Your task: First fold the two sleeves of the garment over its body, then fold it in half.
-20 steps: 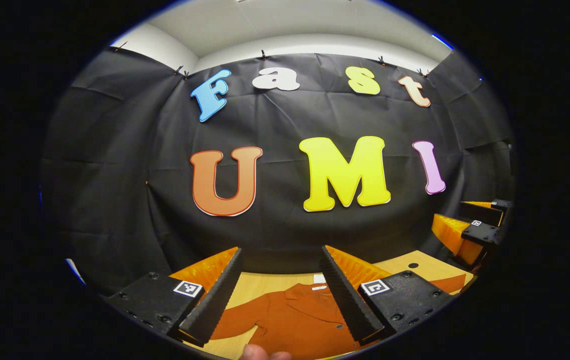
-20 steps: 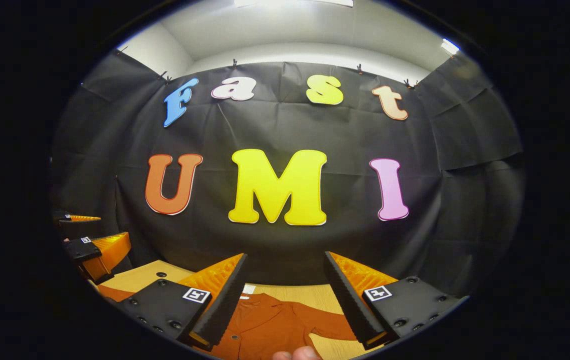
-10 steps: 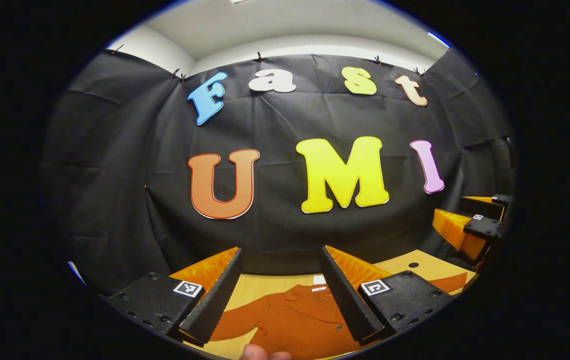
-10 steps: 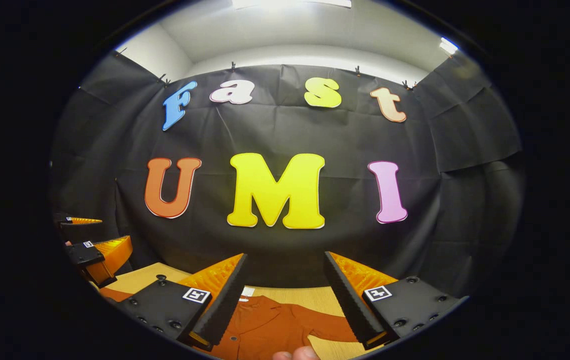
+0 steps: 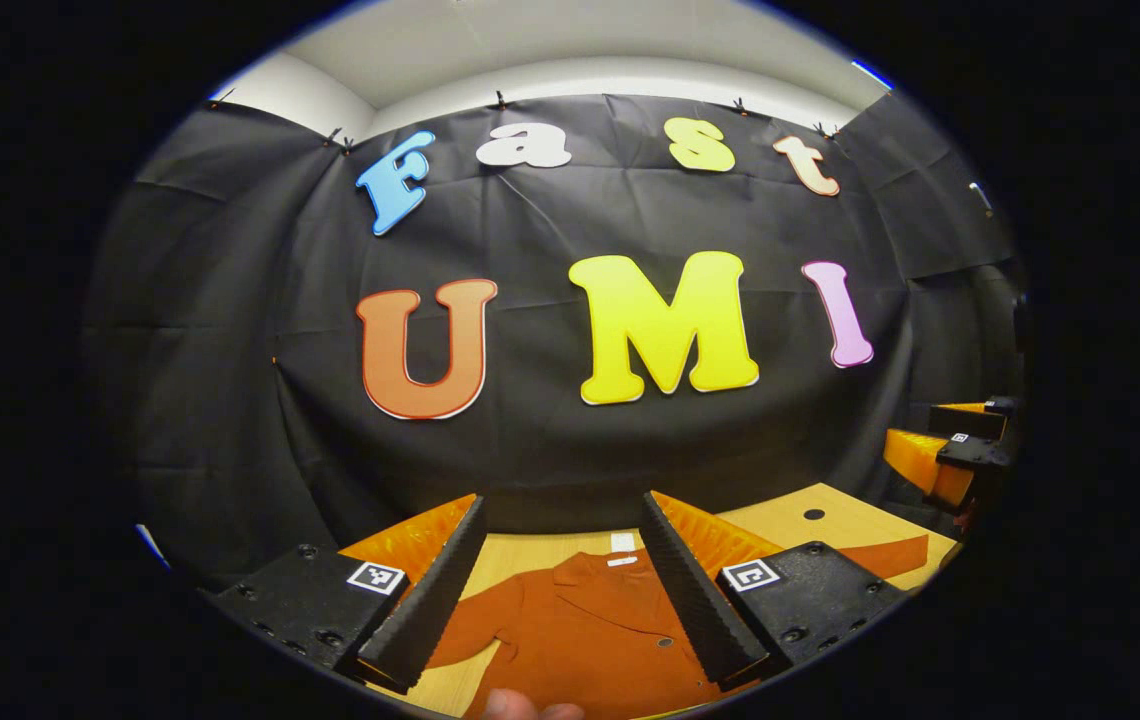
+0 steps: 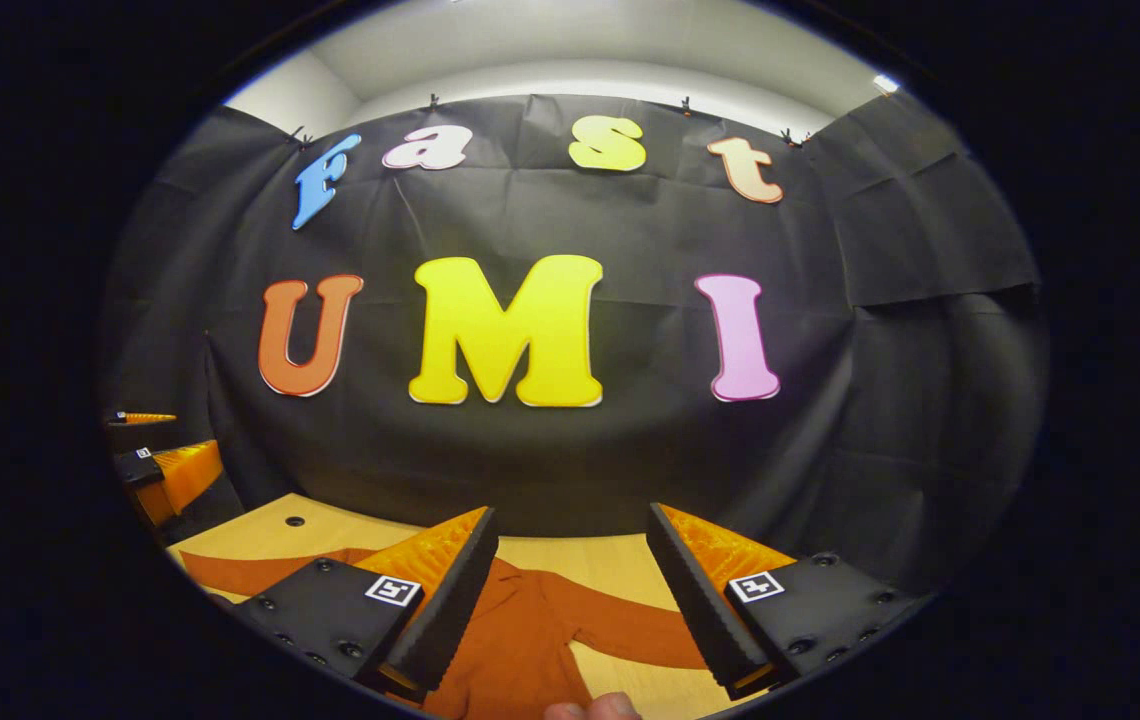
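A rust-orange button shirt [image 5: 580, 625] lies flat on the wooden table [image 5: 790, 530], collar toward the wall. One sleeve [image 5: 890, 555] stretches out to the right in the left gripper view. My left gripper [image 5: 562, 510] hovers open above the shirt's body, nothing between its fingers. In the right gripper view the shirt [image 6: 520, 630] lies below my open right gripper [image 6: 571, 512], one sleeve [image 6: 250, 570] reaching left and the other [image 6: 630, 625] right. Each gripper shows in the other's view, the right gripper [image 5: 935, 445] at the right edge, the left gripper [image 6: 165, 450] at the left edge.
The black cloth wall stands just behind the table's far edge. A small dark hole [image 5: 814, 514] marks the tabletop [image 6: 270, 525] near the outstretched sleeve. A fingertip [image 5: 530, 708] of the holding hand shows at the bottom edge.
Both views have tipped down a little, so more of the table and shirt shows. The right gripper view has also swung rightward. Both grippers stay open.
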Motion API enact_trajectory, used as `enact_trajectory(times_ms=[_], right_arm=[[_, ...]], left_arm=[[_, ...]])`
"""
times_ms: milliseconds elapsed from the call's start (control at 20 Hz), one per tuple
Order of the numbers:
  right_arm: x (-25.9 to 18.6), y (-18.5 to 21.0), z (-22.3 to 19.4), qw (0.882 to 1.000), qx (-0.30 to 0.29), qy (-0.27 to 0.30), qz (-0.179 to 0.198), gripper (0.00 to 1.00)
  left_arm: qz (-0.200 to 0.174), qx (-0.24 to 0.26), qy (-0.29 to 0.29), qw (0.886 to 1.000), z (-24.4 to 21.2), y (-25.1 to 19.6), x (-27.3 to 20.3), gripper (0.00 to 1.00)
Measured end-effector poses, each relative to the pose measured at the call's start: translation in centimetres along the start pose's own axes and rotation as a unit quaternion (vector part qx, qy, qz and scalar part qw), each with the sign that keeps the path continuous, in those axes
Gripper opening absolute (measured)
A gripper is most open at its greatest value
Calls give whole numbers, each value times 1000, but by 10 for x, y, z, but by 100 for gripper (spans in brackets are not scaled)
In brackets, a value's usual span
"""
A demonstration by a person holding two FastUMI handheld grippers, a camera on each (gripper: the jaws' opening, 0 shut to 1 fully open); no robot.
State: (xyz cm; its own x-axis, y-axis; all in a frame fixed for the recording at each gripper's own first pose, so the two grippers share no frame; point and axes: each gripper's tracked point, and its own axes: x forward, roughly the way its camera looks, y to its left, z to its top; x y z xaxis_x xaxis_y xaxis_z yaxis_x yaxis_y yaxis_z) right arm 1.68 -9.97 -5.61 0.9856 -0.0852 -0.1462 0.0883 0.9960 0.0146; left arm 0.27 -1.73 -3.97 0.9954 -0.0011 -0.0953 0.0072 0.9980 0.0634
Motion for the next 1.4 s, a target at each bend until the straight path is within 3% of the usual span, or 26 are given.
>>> enact_trajectory(times_ms=[350, 600, 850, 950, 1050, 1100, 1250, 1350, 1400], right_arm=[[9, -171, -95, 991, 10, 89, -97, 95], [36, -264, -200, 968, 74, 192, -144, 96], [67, -295, -290, 941, 99, 285, -151, 97], [73, -306, -308, 933, 110, 305, -156, 94], [70, -308, -325, 927, 99, 326, -159, 97], [63, -304, -337, 918, 97, 352, -157, 98], [57, -296, -341, 925, 59, 351, -133, 98], [55, -293, -339, 931, 64, 340, -118, 87], [56, -291, -337, 934, 62, 333, -111, 76]], left_arm=[[-31, 14, 47, 998, -26, -35, -5, 99], [-21, 35, 89, 995, -47, -43, -8, 99], [-6, 56, 105, 993, -50, -50, -13, 99], [-2, 56, 111, 992, -50, -53, -13, 99], [1, 57, 112, 992, -48, -56, -15, 99], [3, 57, 110, 992, -47, -57, -15, 99], [5, 53, 112, 992, -48, -59, -15, 99], [-2, 46, 116, 992, -51, -63, -14, 99], [-4, 44, 117, 992, -51, -64, -13, 99]])
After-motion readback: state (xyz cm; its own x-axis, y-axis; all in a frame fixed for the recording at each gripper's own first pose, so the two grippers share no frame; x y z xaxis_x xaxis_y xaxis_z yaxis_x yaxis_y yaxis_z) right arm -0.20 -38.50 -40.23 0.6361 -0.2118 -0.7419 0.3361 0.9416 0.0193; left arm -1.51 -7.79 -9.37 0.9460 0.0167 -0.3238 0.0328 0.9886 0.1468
